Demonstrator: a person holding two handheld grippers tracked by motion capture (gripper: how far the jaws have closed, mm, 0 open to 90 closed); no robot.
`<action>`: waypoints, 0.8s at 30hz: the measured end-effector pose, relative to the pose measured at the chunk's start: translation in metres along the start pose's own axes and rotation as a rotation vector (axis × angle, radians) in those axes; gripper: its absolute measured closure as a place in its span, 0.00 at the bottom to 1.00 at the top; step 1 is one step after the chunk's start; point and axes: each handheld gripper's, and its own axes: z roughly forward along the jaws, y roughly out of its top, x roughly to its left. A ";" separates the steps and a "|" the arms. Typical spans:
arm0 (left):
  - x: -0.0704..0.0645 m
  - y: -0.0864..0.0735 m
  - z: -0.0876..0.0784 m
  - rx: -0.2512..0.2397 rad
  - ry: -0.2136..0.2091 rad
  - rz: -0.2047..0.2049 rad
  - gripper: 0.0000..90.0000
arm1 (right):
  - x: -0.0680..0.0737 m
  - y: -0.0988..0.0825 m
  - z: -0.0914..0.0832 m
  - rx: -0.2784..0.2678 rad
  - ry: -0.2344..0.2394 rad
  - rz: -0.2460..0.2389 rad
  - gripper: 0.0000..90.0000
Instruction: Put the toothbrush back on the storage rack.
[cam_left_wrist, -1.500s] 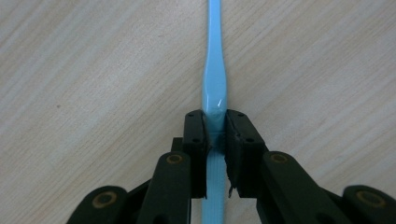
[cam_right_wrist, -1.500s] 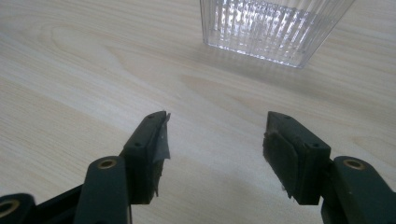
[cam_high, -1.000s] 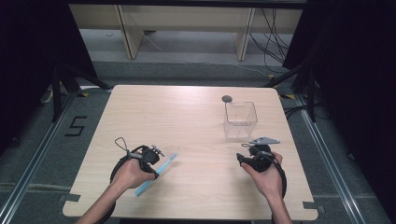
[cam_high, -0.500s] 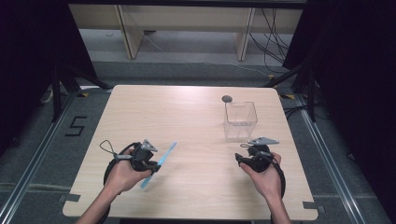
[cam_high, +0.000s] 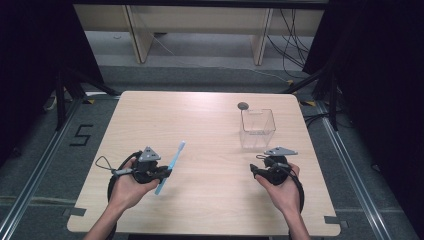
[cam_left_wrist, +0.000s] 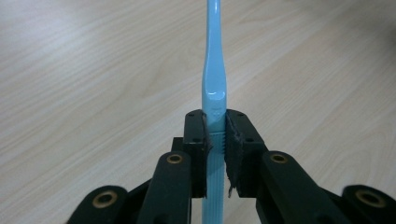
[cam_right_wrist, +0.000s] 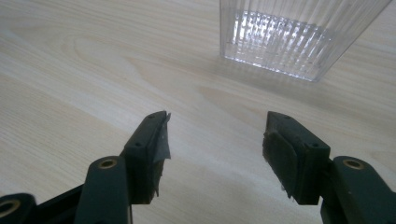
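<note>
- The left gripper (cam_high: 167, 171) has its fingers (cam_left_wrist: 195, 140) pinching a light blue plastic toothbrush (cam_high: 170, 167) by the handle, lifted off the pale wooden tabletop (cam_high: 200, 125) near its left front.
- It likely holds the handle so the brush end can go into the clear ribbed plastic cup (cam_high: 257, 128).
- The right gripper (cam_high: 257, 172) waits near that cup, fingers (cam_right_wrist: 149, 149) spread, holding nothing.
- No brand or writing can be read on these things.
</note>
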 end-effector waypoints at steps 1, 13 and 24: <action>0.000 0.000 0.000 -0.016 0.005 0.000 0.87 | 0.005 0.000 -0.002 0.020 -0.008 0.051 0.46; -0.005 -0.004 0.001 -0.183 0.024 -0.004 0.87 | 0.009 0.001 0.002 -0.049 0.031 -0.038 0.46; -0.008 -0.008 0.006 -0.344 0.024 0.009 0.87 | 0.014 0.002 0.003 -0.097 0.039 -0.085 0.46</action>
